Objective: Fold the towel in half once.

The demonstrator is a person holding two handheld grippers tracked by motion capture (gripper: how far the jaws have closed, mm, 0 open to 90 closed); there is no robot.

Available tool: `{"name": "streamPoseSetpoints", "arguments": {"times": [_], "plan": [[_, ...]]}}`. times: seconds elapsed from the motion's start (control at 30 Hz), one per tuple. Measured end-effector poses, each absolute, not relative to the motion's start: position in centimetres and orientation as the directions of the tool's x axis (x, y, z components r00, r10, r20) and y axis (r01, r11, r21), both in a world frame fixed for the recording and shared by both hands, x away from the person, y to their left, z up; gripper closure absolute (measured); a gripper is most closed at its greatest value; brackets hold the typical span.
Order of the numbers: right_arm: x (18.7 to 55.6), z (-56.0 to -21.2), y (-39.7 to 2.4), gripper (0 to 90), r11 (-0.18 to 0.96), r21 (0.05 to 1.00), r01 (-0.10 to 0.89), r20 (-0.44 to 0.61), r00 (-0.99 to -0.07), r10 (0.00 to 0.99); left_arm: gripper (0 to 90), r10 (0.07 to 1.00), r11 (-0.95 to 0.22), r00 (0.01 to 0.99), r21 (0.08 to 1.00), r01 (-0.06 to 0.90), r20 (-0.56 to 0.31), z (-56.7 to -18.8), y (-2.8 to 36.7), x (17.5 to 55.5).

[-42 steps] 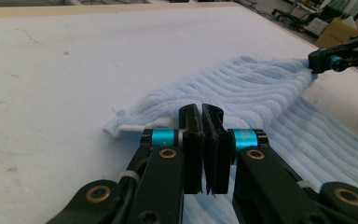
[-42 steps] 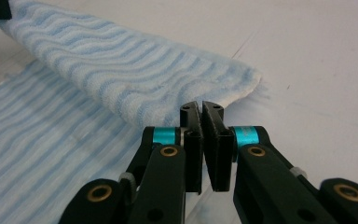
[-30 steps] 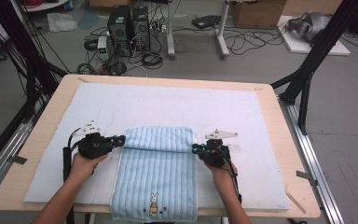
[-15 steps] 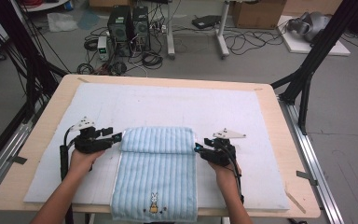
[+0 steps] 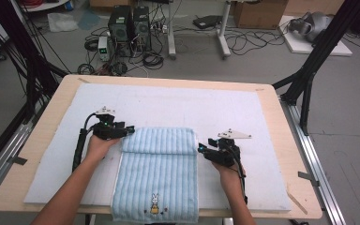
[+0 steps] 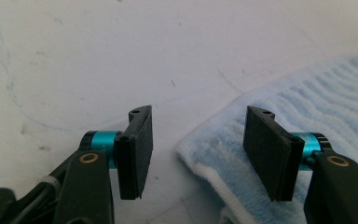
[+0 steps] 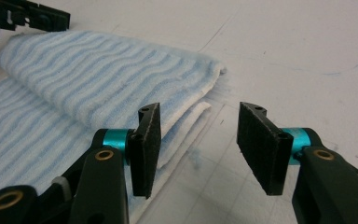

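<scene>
I'm looking at the counter (image 5: 47, 136) first, with its white mat (image 5: 225, 108) spread over most of the top. Everything else I'll place off the blue striped towel (image 5: 157, 183), which lies on the mat toward my side, its near end hanging just over the counter's front edge.

The work here is folding that towel, and I'd judge one fold is in: the far end is doubled back toward me, so a thick rounded band (image 5: 159, 140) sits across the towel's far part. In the right gripper view that band (image 7: 107, 74) lies neatly on the lower layer. The longer near stretch, with a little rabbit (image 5: 154, 202) stitched near the hem, is still single and flat, so I reckon at least one more fold is left.

Now the tongs. The left tongs (image 5: 130, 129) sit at the towel's far left corner; its jaws have just been opening and stand apart, with the towel's corner (image 6: 214, 149) lying low between them but not pinched. The right tongs (image 5: 201, 150) sit just off the fold's right end, jaws also just opened, standing apart over bare mat beside the towel's edge.
</scene>
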State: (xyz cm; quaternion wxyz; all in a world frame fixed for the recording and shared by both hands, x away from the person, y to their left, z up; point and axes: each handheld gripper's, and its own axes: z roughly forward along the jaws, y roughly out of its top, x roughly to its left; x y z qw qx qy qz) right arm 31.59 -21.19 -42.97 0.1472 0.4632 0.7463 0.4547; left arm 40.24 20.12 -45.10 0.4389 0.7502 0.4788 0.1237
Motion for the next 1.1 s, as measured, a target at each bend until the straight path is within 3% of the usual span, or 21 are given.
{"name": "streamPoseSetpoints", "arguments": {"times": [0.07,0.17,0.23,0.27,0.53,0.73,1.1], "plan": [[31.6,-43.0,-21.2,49.0,0.158,0.815,0.557,0.202,-0.530,0.824,45.2,0.830,-0.176,0.519,0.785,0.594,-0.206,-45.1,19.9,40.2],[31.6,-43.0,-21.1,48.7,0.159,0.814,0.559,0.202,-0.528,0.825,58.6,0.810,-0.243,0.566,0.790,0.563,-0.154,-45.1,19.5,39.8],[31.7,-43.1,-21.1,48.3,0.161,0.813,0.559,0.201,-0.529,0.824,79.4,0.782,-0.276,0.607,0.795,0.540,-0.141,-45.1,19.5,39.6],[31.7,-43.1,-21.1,48.4,0.161,0.814,0.559,0.201,-0.531,0.823,82.2,0.773,-0.265,0.614,0.799,0.540,-0.159,-45.1,19.6,39.7],[32.5,-42.7,-20.7,46.6,0.148,0.820,0.553,0.204,-0.523,0.828,83.7,0.767,-0.123,0.592,0.848,0.515,-0.248,-43.9,20.7,39.5],[34.9,-42.5,-20.0,46.6,0.141,0.804,0.578,0.207,-0.494,0.844,83.7,0.758,-0.097,0.594,0.854,0.511,-0.269,-43.6,20.8,39.3],[39.9,-44.0,-16.3,53.2,0.245,0.700,0.671,0.140,-0.465,0.874,83.6,0.749,-0.085,0.596,0.850,0.520,-0.289,-43.4,21.0,39.2]]}}
